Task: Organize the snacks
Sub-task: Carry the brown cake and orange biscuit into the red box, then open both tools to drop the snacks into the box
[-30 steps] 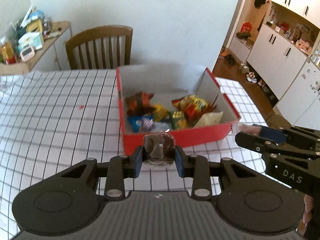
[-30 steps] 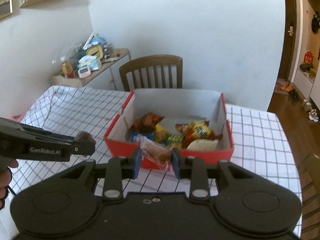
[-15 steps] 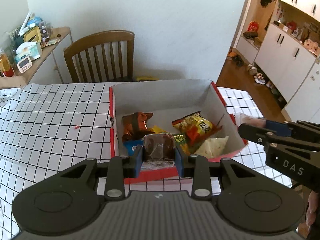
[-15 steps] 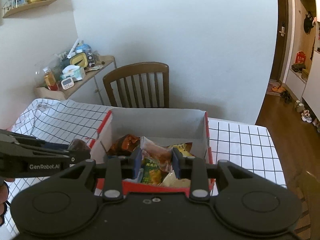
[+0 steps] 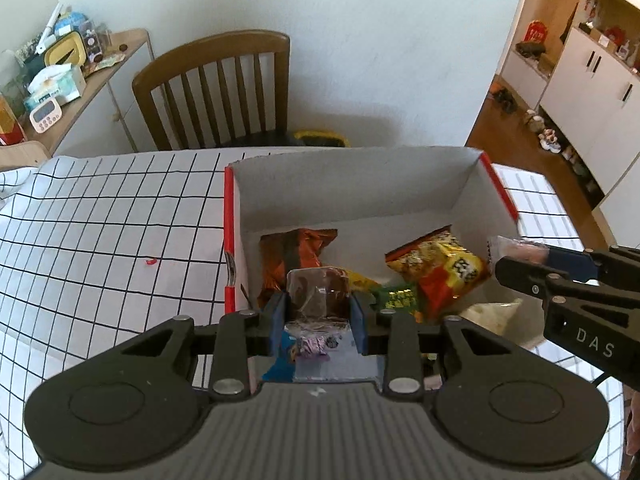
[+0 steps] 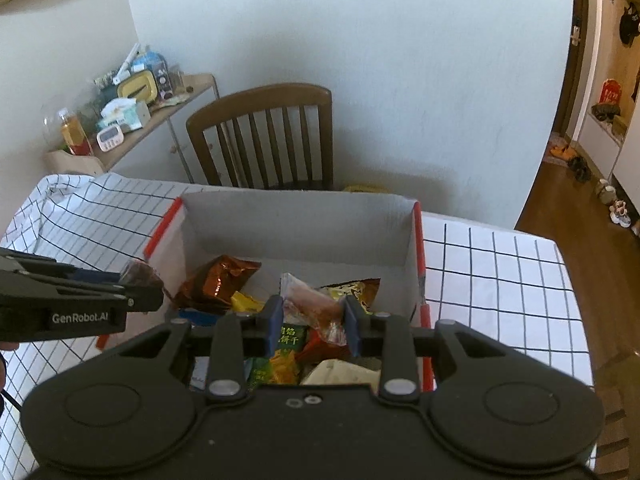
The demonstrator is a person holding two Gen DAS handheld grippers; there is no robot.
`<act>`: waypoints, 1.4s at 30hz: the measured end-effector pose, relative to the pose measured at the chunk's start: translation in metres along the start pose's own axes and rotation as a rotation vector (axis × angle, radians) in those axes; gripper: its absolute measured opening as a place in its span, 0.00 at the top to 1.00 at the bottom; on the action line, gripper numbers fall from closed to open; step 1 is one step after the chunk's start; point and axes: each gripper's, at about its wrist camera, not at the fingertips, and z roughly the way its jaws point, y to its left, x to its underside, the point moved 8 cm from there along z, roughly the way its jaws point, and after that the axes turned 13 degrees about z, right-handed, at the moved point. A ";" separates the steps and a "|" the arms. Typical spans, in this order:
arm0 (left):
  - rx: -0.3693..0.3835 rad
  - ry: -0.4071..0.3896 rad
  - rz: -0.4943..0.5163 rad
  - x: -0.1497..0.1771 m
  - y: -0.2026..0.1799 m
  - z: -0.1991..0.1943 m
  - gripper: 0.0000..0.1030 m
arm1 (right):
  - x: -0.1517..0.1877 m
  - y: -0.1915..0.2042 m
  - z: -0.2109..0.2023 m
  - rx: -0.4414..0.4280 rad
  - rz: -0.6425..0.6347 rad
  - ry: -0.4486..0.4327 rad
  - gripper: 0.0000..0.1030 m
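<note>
A red box (image 5: 229, 216) with white inner walls (image 6: 304, 220) stands on the checked tablecloth and holds several snack packets, among them an orange-brown bag (image 5: 294, 252) and a yellow-red bag (image 5: 440, 270). My left gripper (image 5: 318, 312) is shut on a brown cake in clear wrap (image 5: 318, 290), held over the box's near left part. My right gripper (image 6: 312, 320) is shut on a pinkish snack in clear wrap (image 6: 310, 304), held over the box's near middle. Each gripper shows from the side in the other's view, the right (image 5: 520, 256) and the left (image 6: 140, 280).
A wooden chair (image 5: 216, 88) stands behind the table against the white wall. A side shelf (image 6: 132, 108) with a timer, tissues and bottles is at the far left. White cupboards (image 5: 592, 72) and a wooden floor lie to the right. A small red scrap (image 5: 150, 262) lies on the cloth.
Both grippers have moved forward and a little down, from in front of the box's near wall to above its inside, each still holding its snack.
</note>
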 end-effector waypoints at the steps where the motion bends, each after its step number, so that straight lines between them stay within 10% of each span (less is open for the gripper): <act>1: -0.004 0.008 0.003 0.000 0.001 0.005 0.68 | 0.000 -0.001 0.005 0.002 -0.002 0.008 0.70; 29: 0.005 0.095 0.042 0.021 -0.005 0.060 0.63 | 0.035 -0.009 0.057 0.058 -0.036 0.140 0.64; 32: 0.008 0.067 0.031 0.020 -0.005 0.053 0.45 | 0.034 -0.009 0.050 0.046 -0.027 0.130 0.58; 42: 0.023 -0.008 0.020 0.021 -0.004 0.019 0.43 | 0.028 -0.001 0.014 -0.001 0.005 0.053 0.30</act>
